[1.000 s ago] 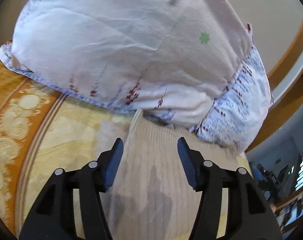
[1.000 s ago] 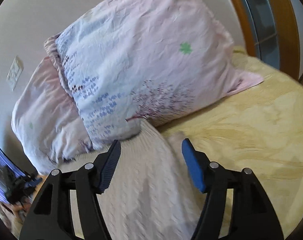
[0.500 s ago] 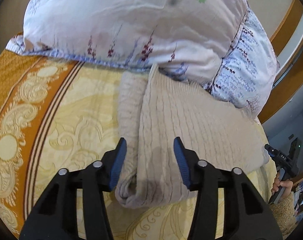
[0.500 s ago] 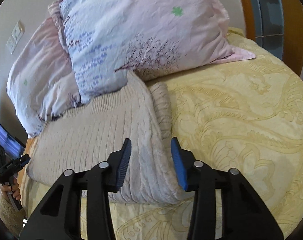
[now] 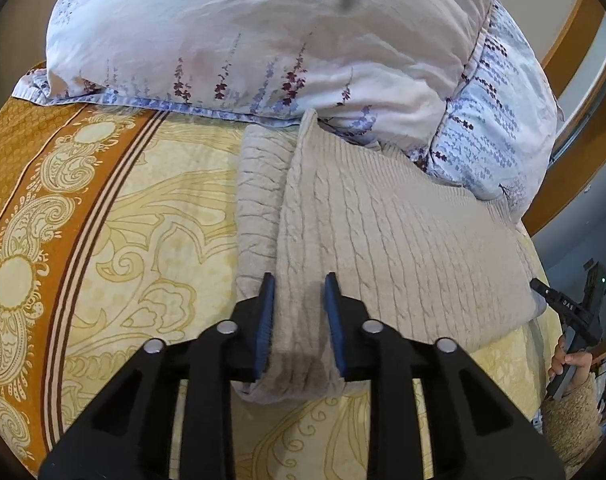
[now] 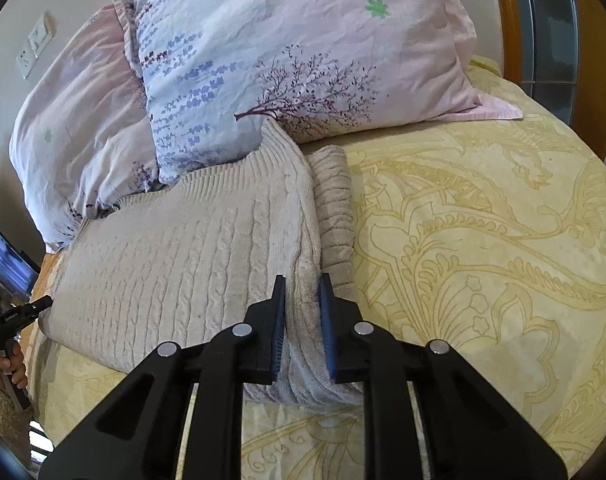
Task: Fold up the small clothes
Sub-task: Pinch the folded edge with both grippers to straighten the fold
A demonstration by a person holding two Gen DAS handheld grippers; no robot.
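Both jaws narrowed since earlier, pinching folded beige cable-knit sweater (image 5: 383, 240) (image 6: 191, 248) edges

A home bedroom is shown: a bed (image 6: 483, 240) covered in a yellow patterned spread, floral pillows (image 6: 287, 52) propped at its far end, and a wall socket (image 6: 35, 46) mounted far left.

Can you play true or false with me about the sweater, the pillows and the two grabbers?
1. The sweater is bright red. False: it is beige cable knit.
2. The right gripper pinches a sweater edge. True.
3. The left gripper is wide open over bare bedspread. False: it closes on the sweater.
4. Flowery pillows sit behind the sweater. True.
5. The sweater hangs in the air. False: it lies on the bedspread.
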